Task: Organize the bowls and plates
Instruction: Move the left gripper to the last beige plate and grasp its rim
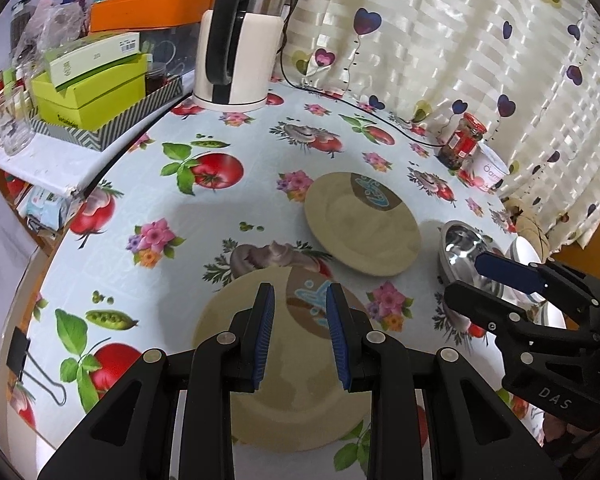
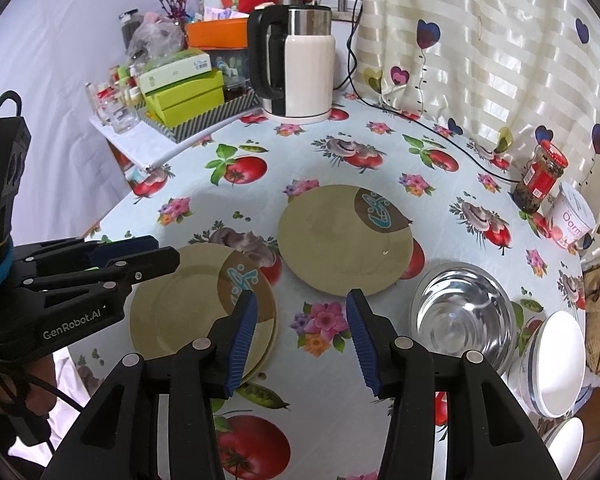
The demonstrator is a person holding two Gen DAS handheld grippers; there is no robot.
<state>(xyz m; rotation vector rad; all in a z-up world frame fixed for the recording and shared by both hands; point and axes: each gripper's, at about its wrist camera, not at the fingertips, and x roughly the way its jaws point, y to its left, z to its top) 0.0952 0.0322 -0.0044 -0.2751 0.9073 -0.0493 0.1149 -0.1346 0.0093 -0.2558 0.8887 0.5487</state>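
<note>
Two tan plates lie stacked on the tablecloth, near its left edge. My left gripper hovers open just above the stack, with nothing between its pads. A third tan plate lies alone at the table's middle. To its right sit a steel bowl and white bowls. My right gripper is open and empty over the cloth, between the plate stack and the steel bowl.
A white kettle stands at the back, its black cord trailing right. A red-lidded jar and a yogurt tub stand by the curtain. Green boxes and glasses crowd a side shelf. A binder clip grips the table's left edge.
</note>
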